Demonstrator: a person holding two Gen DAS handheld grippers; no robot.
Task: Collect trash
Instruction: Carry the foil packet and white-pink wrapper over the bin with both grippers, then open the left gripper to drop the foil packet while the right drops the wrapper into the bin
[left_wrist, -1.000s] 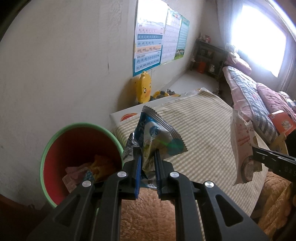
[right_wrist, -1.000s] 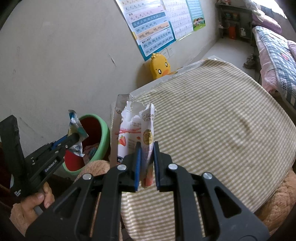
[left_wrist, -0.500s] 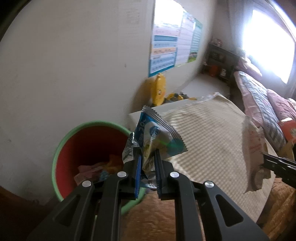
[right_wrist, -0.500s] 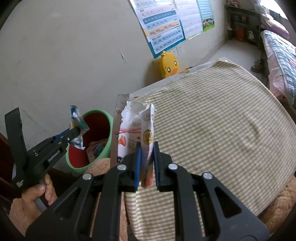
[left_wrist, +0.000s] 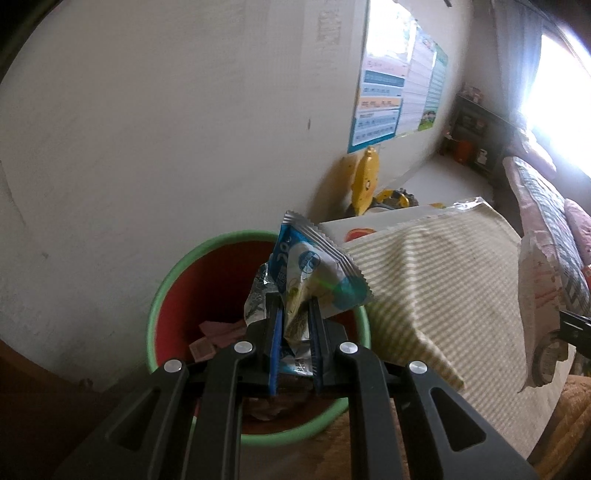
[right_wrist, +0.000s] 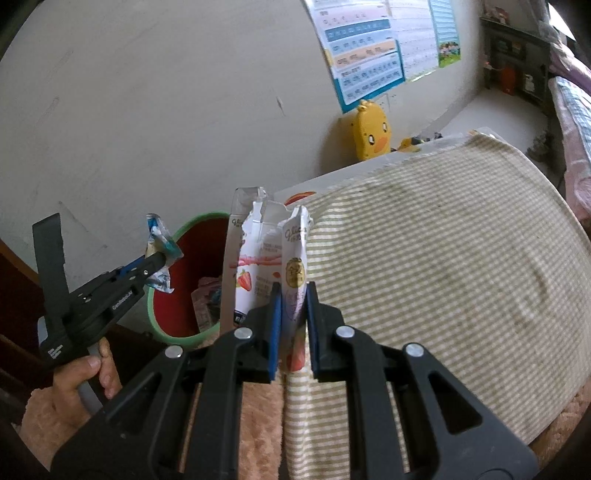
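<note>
My left gripper (left_wrist: 295, 306) is shut on a blue and silver snack wrapper (left_wrist: 314, 266) and holds it over the green-rimmed red bin (left_wrist: 173, 280), which has several wrappers inside. In the right wrist view the left gripper (right_wrist: 157, 258) holds the wrapper (right_wrist: 159, 240) at the bin's (right_wrist: 192, 258) left rim. My right gripper (right_wrist: 291, 295) is shut on a torn white strawberry snack packet (right_wrist: 266, 251), held upright above the table edge just right of the bin. That packet shows at the right edge of the left wrist view (left_wrist: 539, 302).
A round table with a striped green-and-white cloth (right_wrist: 443, 266) lies to the right of the bin. A yellow duck toy (right_wrist: 371, 133) stands by the wall under posters (right_wrist: 369, 48). A bed (left_wrist: 546, 206) lies far right. A fuzzy orange fabric (right_wrist: 236, 417) lies below my grippers.
My left gripper has swung left with the blue wrapper until it hangs over the bin. My right gripper has shifted slightly toward the bin with its packet still held.
</note>
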